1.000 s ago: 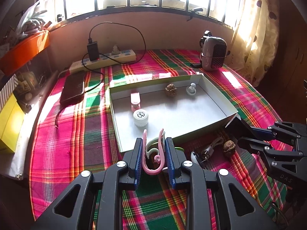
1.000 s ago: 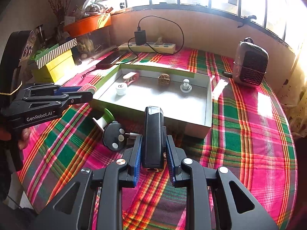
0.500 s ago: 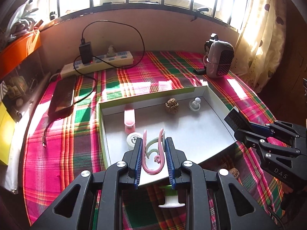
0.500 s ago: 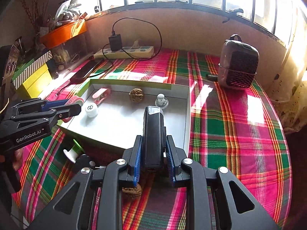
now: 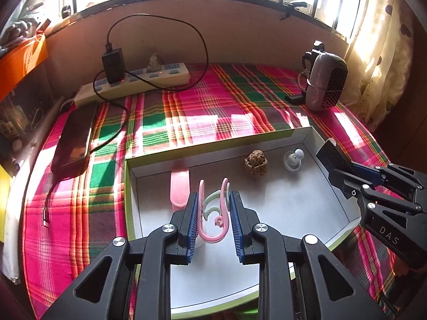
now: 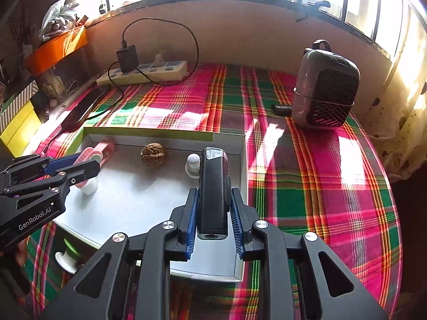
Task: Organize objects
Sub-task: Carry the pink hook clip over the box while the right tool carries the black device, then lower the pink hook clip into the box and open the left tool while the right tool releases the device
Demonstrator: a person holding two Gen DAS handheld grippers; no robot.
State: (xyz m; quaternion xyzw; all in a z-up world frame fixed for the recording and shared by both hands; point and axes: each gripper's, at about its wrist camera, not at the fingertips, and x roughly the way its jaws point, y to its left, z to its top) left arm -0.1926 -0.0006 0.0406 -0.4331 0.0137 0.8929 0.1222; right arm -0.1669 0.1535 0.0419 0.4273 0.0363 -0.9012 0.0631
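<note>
Hanging over the lower left of the white tray (image 5: 267, 202), the left gripper (image 5: 213, 213) pinches a bundle of pink and pale green hooks (image 5: 213, 210) between its blue pads, the open ends up, probably so they can be lowered flat onto the tray floor. Just above it in the frame lies a pink clip (image 5: 179, 186), with a walnut (image 5: 255, 162) and a small white knob (image 5: 293, 158) farther right along the back wall, apparently already sorted. At the right edge the right gripper (image 6: 213, 208) reaches in over the tray's right side, its pads pressed on a black, bar-shaped device (image 6: 213, 186) held lengthwise, which should let it slide down beside the wall. A green and white spool (image 6: 68, 256) waits on the plaid cloth (image 6: 307, 186) outside the tray.
</note>
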